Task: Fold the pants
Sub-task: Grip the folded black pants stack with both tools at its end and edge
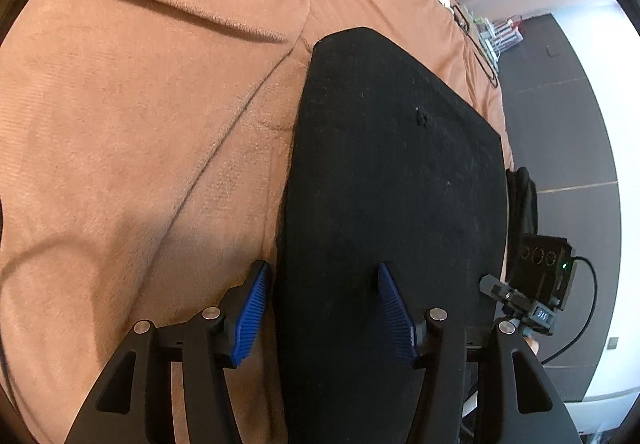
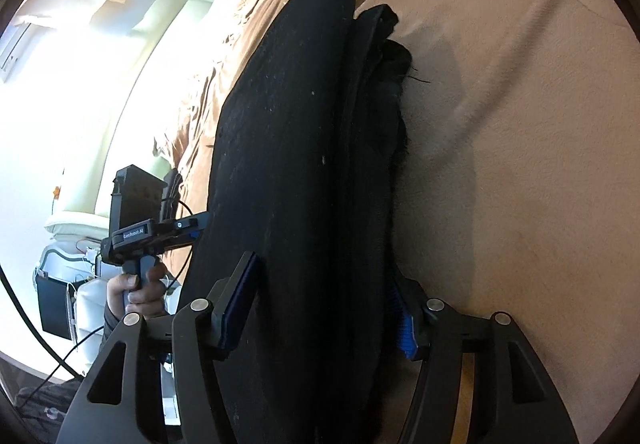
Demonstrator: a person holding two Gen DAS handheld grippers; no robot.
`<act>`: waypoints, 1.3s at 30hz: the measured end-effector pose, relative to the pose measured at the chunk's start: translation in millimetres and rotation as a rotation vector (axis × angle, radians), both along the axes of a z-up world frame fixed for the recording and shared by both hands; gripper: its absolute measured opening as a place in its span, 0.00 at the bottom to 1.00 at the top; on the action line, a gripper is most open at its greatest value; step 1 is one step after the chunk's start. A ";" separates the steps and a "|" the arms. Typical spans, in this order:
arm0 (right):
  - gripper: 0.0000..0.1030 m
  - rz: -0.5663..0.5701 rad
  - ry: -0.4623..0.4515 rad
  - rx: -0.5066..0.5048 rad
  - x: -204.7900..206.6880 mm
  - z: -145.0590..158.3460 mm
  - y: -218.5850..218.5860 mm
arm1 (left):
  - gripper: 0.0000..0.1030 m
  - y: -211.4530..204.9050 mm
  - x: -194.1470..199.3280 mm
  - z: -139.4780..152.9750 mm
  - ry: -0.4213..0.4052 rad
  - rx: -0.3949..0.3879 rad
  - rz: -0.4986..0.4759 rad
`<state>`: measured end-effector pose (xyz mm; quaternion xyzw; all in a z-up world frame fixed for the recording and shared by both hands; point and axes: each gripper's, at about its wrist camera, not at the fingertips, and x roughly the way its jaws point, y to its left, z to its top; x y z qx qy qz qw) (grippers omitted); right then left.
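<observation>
Under pants [image 1: 392,171]: brown blanket [image 1: 140,115].

Both grippers are matte black, each with two open-framed arms joined by round silver pivot screws and ending in ribbed blue fingers [image 1: 252,314]. The left gripper [image 2: 192,232] has a pistol handle, a boxy black top unit, white lettering on its body, and thin black cables trailing below.

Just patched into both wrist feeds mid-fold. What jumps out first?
The black pants, folded into a long dark slab on the tan blanket, fill the middle of both views. The left gripper straddles the pants' near left edge, blue pads apart. In the right wrist view the right gripper brackets the stacked layers, and a hand holds the other gripper's handle at lower left.
</observation>
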<state>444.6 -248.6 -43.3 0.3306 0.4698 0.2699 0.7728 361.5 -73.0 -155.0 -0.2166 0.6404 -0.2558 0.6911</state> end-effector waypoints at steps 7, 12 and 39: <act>0.36 -0.009 -0.040 -0.041 -9.1 8.9 12.2 | 0.42 -4.4 -6.3 14.5 -0.045 0.014 0.016; 0.32 -0.013 -0.064 -0.083 -14.1 14.8 19.8 | 0.39 -1.9 -11.0 20.8 -0.061 0.014 0.025; 0.23 -0.009 -0.210 -0.112 -31.8 59.2 66.2 | 0.25 54.8 -37.7 102.6 -0.251 -0.034 0.119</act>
